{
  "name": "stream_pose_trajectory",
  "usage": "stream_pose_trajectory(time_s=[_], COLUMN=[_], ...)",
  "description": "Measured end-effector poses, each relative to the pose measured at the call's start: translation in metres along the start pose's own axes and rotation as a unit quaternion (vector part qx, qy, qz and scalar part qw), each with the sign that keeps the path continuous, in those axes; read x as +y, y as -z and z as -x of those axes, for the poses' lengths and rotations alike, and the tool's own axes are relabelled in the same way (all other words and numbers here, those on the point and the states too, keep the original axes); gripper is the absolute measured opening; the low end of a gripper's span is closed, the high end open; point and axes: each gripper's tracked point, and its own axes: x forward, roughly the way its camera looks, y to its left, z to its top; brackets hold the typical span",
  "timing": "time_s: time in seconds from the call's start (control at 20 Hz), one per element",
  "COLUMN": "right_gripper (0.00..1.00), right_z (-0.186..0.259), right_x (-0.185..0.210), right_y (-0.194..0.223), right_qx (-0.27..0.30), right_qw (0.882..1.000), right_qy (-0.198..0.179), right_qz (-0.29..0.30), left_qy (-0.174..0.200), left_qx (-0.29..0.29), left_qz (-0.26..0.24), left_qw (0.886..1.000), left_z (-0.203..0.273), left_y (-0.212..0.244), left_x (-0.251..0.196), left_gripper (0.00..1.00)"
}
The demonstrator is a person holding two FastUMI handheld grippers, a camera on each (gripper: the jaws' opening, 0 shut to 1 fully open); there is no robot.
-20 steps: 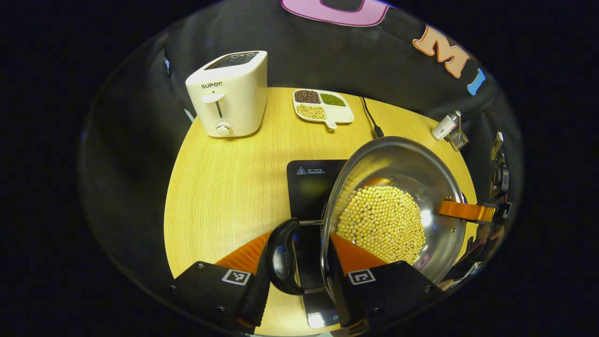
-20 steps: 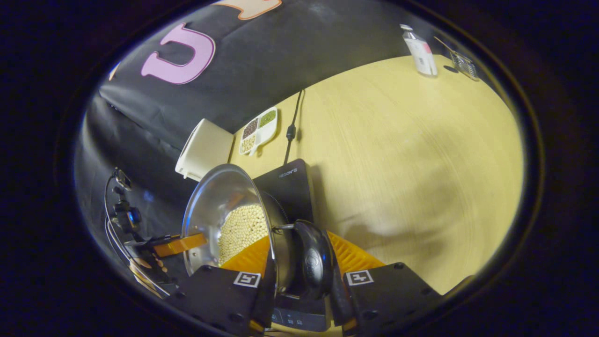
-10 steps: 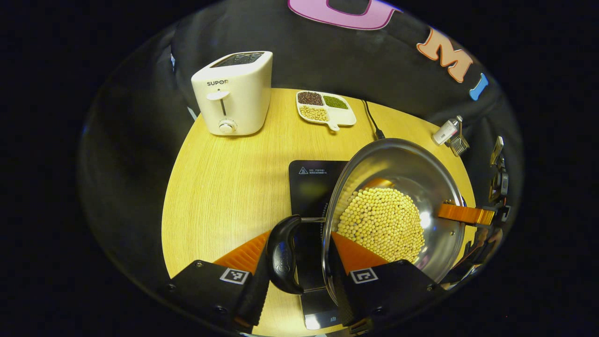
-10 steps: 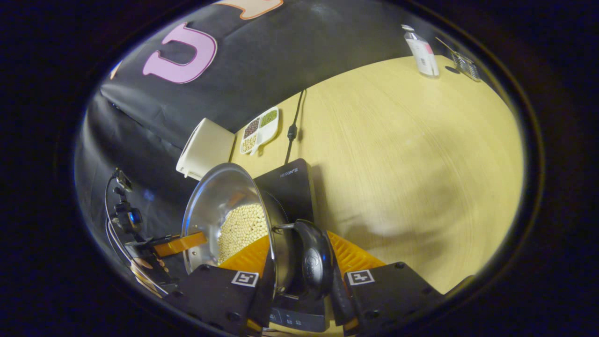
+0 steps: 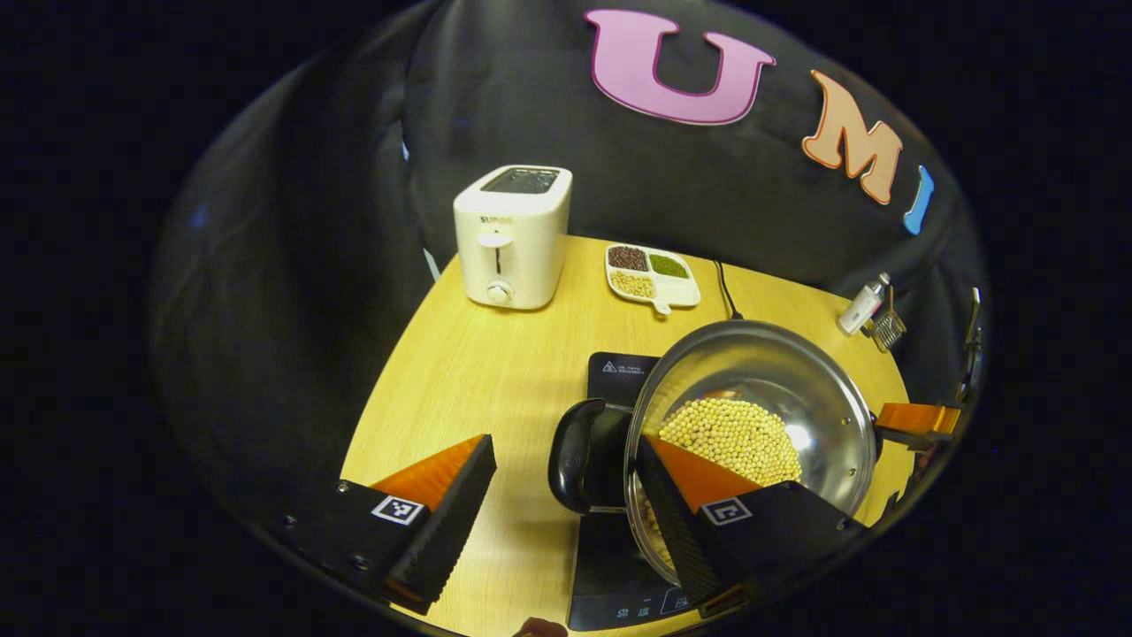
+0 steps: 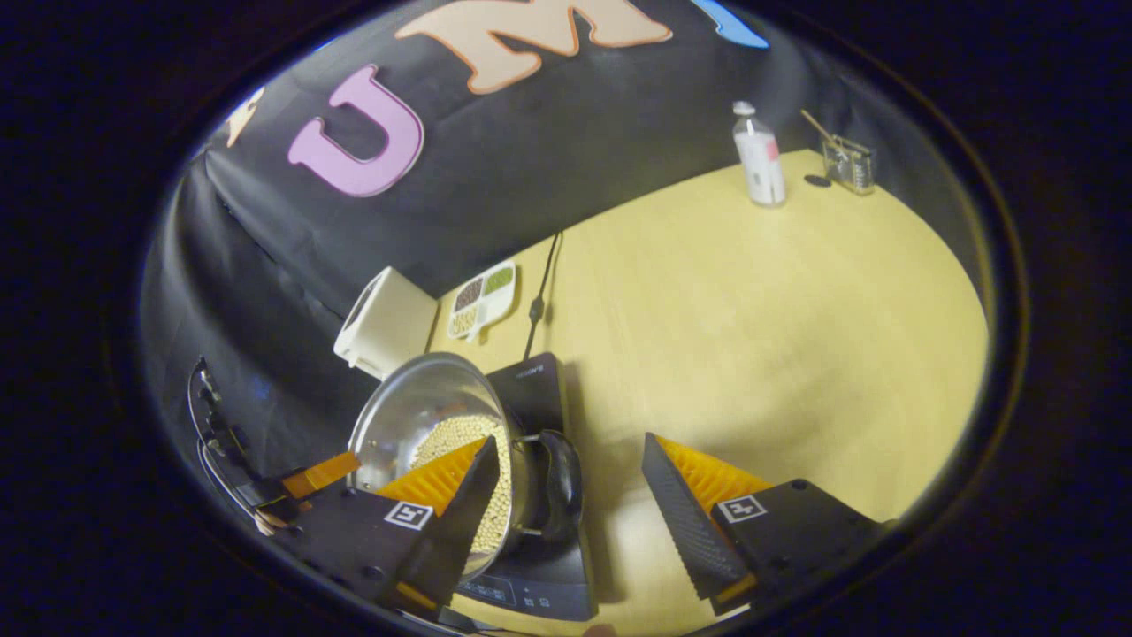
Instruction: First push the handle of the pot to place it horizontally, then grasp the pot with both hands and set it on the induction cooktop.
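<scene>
The left hand-held gripper (image 5: 555, 495) stands wide open, its two fingers spread on either side of one black loop handle (image 5: 575, 456) of the round stainless-steel pot (image 5: 761, 372), pressing on nothing. The right hand-held gripper (image 6: 566, 504) is likewise spread open around the pot's other black loop handle (image 6: 560, 485), gripping nothing.

The single pot, holding a heap of pale yellow soybeans (image 5: 734, 435), sits on the one flat black induction cooktop (image 5: 615, 562), which lies on the light wooden surface (image 5: 478, 380). Farther back stand one cream-white toaster (image 5: 511, 237) and one white divided dish (image 5: 653, 279) with three fillings: dark, green and pale beans. A black cord (image 5: 725, 296) runs beside it. At the far edge are one small white bottle (image 6: 761, 161) and one clear glass container (image 6: 847, 164).
</scene>
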Motion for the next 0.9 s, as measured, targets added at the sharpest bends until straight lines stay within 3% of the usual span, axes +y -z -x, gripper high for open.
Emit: stream_pose_trajectory(time_s=[0.35,0.4,0.5,0.55,0.6,0.75,0.8,0.85,0.9], right_gripper=[1.00,0.92,0.92,1.00,0.92,0.92,1.00,0.92,0.92], right_z=[0.096,0.110,0.141,0.156,0.171,0.209,0.221,0.234,0.251], right_x=[-0.046,-0.053,-0.069,-0.078,-0.088,-0.103,-0.107,-0.112,-0.118], right_y=[-0.063,-0.072,-0.092,-0.103,-0.112,-0.144,-0.154,-0.167,-0.178], right_qx=[-0.103,-0.115,-0.131,-0.138,-0.141,-0.167,-0.178,-0.192,-0.208], right_qw=[0.993,0.992,0.989,0.987,0.986,0.979,0.977,0.973,0.968], right_qy=[0.027,0.024,0.015,0.013,0.011,-0.010,-0.015,-0.020,-0.022], right_qz=[0.050,0.055,0.072,0.084,0.094,0.114,0.120,0.128,0.136], left_qy=[-0.049,-0.055,-0.063,-0.065,-0.064,-0.041,-0.037,-0.033,-0.030], left_qx=[-0.082,-0.099,-0.131,-0.146,-0.157,-0.202,-0.220,-0.238,-0.255], left_qz=[-0.016,-0.019,-0.023,-0.022,-0.021,-0.022,-0.026,-0.030,-0.035], left_qw=[0.995,0.993,0.989,0.987,0.985,0.978,0.974,0.970,0.966], left_z=[0.079,0.093,0.123,0.138,0.152,0.187,0.198,0.208,0.218], left_y=[-0.028,-0.034,-0.044,-0.048,-0.054,-0.074,-0.083,-0.090,-0.097], left_x=[-0.051,-0.066,-0.102,-0.123,-0.144,-0.209,-0.229,-0.246,-0.264], left_gripper=[0.98,0.98,0.97,0.97,0.97,0.96,0.97,0.96,0.96])
